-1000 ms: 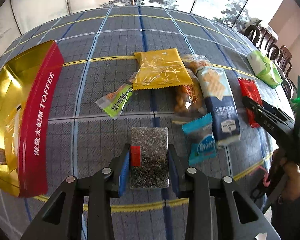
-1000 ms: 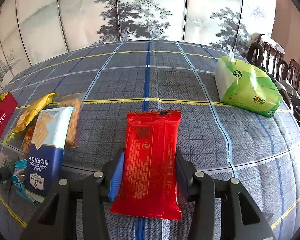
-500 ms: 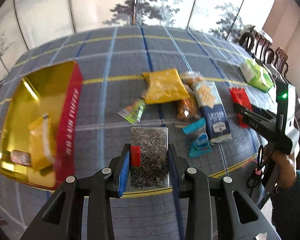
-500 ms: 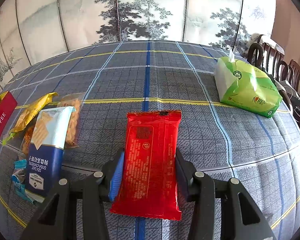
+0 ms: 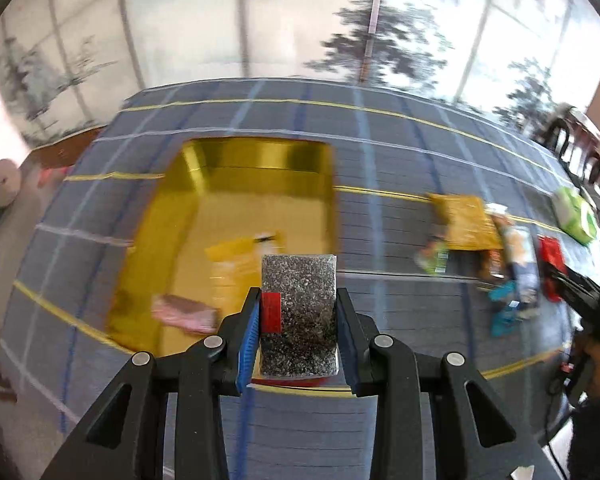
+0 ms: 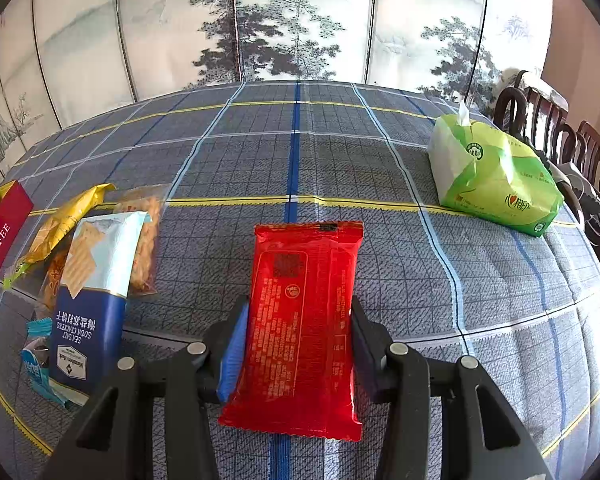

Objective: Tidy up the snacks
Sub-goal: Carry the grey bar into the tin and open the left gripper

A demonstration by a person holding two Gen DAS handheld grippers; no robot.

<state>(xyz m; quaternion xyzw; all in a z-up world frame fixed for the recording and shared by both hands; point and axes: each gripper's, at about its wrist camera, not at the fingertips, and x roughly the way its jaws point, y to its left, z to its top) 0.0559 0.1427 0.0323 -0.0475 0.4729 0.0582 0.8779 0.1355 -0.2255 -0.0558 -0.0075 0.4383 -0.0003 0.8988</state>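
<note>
Stowing step, by the look of it. Gripped a speckled pack in the left gripper, with the jaws drawn narrow and pressing on both its long sides. Held that pack above the near edge of the gold tin, clear of the counter. Made out two packs already inside the tin, one yellow and one pink, both blurred.

Clamped a red pack in the right gripper, jaws likewise narrowed on its sides, well to the right of the tin. Could not tell whether that pack rested on the cloth or hung just above it.

Next, probably: carry the speckled pack past the tin's near wall, set it on the bare gold floor right of the yellow pack, then part the jaws. After that, likely the same for the red pack, with several more left lying to the right of the tin.

Read "TOFFEE" in white on the tin's red side. Read "SEA SALT SODA CRACKERS", upside down, on the blue cracker pack just right of the tin, above a badge that seemed to say "Member's Mark". Read "100%" on the green tissue pack, farthest from the tin. Found the red pack's print too small to read, and no legible words on the speckled pack's red label.
</note>
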